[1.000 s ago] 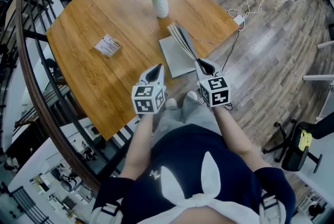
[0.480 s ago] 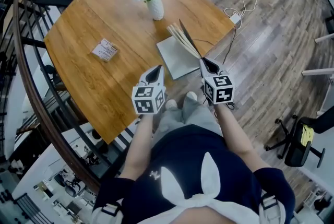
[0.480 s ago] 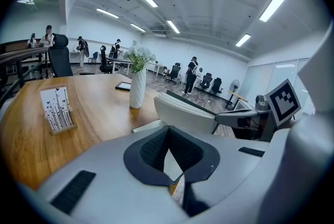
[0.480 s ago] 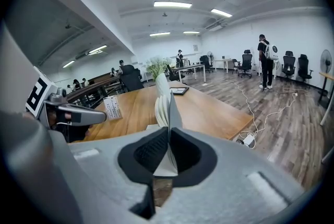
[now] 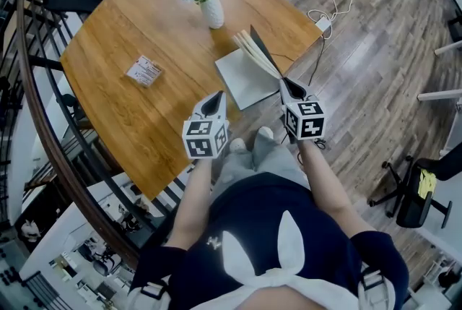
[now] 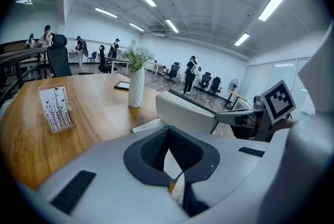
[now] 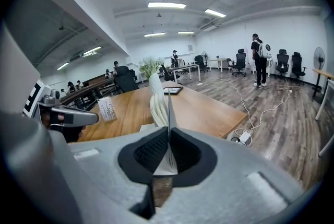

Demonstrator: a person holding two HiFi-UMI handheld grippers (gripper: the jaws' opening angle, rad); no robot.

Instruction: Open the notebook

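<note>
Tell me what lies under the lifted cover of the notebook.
Under the cover, pinched by the right gripper, white pages fan up; the remaining block lies flat on the wooden table. The table beneath it is covered.

No text, label or number is legible.

Through the head camera I look down on the wearer. They have on a dark navy short-sleeved top printed with two white rabbit-ear shapes above a white knot, and a tiny white mark on the chest. Below are light grey trousers and pale shoes. Grey straps with buckles sit at both shoulders. The left gripper and right gripper have light grey shells and black ribbed pads. Each carries a cube of black-and-white square markers.
</note>
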